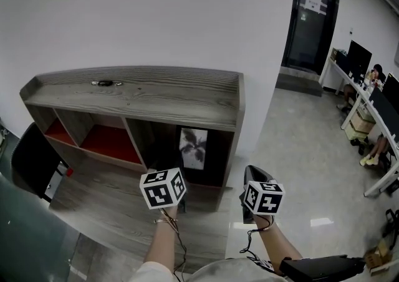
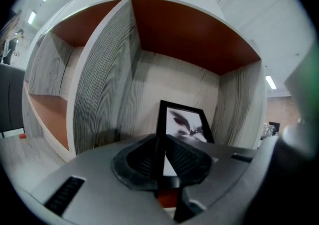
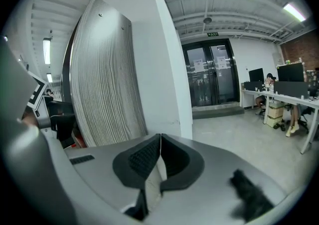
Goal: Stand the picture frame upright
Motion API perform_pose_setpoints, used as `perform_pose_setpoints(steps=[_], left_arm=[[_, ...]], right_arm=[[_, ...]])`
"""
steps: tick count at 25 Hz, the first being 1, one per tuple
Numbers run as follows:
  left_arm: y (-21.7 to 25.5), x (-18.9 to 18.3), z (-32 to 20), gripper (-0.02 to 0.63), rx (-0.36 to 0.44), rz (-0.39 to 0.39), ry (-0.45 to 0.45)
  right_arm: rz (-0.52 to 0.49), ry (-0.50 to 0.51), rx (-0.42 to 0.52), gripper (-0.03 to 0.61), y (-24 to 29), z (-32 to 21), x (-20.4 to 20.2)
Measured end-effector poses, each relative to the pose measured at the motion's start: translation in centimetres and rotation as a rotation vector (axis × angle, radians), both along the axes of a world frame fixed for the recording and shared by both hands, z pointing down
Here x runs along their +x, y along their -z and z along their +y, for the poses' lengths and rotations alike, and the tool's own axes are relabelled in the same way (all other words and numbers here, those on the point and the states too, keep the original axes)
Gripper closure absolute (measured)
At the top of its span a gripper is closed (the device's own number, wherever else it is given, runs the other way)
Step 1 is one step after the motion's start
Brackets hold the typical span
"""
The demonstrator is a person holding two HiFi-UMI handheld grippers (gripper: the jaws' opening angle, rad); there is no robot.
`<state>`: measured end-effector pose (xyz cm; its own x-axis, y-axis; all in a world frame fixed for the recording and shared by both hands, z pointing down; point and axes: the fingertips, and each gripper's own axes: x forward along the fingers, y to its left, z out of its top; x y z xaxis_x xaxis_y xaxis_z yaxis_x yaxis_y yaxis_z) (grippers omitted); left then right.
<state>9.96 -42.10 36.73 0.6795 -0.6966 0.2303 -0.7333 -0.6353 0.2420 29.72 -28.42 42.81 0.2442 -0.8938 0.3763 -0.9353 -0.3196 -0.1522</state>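
The left gripper [image 2: 160, 143] was clamped down on the left edge of the picture frame [image 2: 185, 123]. You could see the black border running right in between the two dark pads [image 2: 141, 162], no gap on either side. The frame itself was standing on end, portrait way up, inside the right-hand compartment of the shelf unit [image 1: 149, 95], close to the back panel. Couldn't tell if it was actually leaning on the panel or not. It had a black-and-white print in it, something like a palm leaf.

The right gripper [image 3: 159, 142] was pinched closed on nothing, tips touching. The person held it out past the right end of the shelf, over the bare floor, well apart from the frame.

Going outward: the shelf was grey wood grain, and the two compartments to the left of the frame's had red lining. On top of it, toward the left, lay one small dark object [image 1: 105, 83] that was too small to make out. A black chair [image 1: 34, 159] sat just off the shelf's left end.

Further off to the right there was a dark glass door [image 1: 310, 19], and along the far right wall a row of desks [image 1: 374, 105] with monitors and a person [image 1: 376, 75] sitting there.
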Motion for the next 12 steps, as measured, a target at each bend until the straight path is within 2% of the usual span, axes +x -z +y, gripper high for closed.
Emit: perform_pose_setpoints(steps=[6,12], left_arm=[[-0.9,0.7,-1.2,0.540,0.000,-0.054,-0.008],[-1.6,1.4,-2.2,0.537,-0.026,-0.076,-0.012]], right_arm=[[-0.002,-0.009,-0.017,0.546,-0.7,-0.7,0.4],[-0.005,-0.020,-0.029,0.546,-1.3,-1.2,0.8]])
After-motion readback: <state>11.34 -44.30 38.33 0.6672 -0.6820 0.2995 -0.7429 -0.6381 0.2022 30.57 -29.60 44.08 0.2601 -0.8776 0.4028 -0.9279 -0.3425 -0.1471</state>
